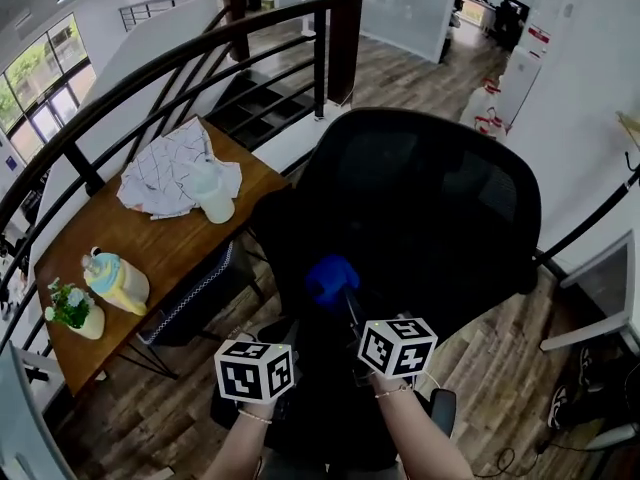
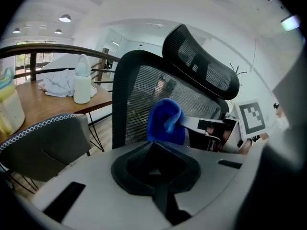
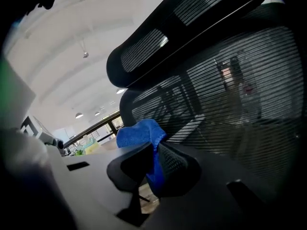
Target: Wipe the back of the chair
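While R tool [image 3: 154, 163] grips the blue cloth [image 3: 138, 134] at the chair back [image 1: 430, 203], centre of head view, I'd press flat on the mesh w/ overlapping strokes, top to bottom. L tool [image 2: 154, 166] closed, empty. No legible brand/writing; square markers only.

We see our left gripper [image 2: 154, 150] with its black jaws closed together and nothing between them. Just beyond hangs a bunched blue cloth [image 2: 165, 121], in front of the chair's mesh back [image 2: 139, 97] and at the tip of the right gripper [image 2: 186, 124], which comes in from the right. The headrest [image 2: 201, 63] tilts above. On the left, a table [image 2: 48, 102] bears a white bottle [image 2: 82, 80] and a crumpled fabric [image 2: 57, 83].
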Available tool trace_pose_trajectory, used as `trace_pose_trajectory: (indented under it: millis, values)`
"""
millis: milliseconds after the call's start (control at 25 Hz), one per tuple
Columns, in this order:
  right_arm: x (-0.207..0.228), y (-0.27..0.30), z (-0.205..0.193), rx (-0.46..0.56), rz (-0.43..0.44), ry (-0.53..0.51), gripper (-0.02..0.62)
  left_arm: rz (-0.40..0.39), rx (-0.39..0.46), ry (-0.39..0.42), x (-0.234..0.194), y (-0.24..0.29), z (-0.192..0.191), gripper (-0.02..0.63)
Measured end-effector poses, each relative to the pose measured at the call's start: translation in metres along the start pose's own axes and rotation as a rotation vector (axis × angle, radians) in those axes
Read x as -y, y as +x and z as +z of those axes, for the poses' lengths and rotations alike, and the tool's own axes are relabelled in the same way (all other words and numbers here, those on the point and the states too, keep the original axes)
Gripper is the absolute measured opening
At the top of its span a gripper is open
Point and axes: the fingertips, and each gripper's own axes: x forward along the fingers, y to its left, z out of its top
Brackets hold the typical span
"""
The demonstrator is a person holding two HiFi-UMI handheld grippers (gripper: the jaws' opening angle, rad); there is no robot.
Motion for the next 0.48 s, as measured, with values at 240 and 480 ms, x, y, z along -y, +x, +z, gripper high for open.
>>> trace_pose_trajectory:
  millis: [240,480]
  values:
    - [0.036,-0.035,0.004,0.030,-0.070,0.022,0.057,-0.055,-0.027,0.042,0.035,0.022,0.000,0.018]
    - [0.074,-0.071,0.004,0.064,-0.155,0.052,0.057,-0.120,-0.052,0.093,0.074,0.044,0.000,0.018]
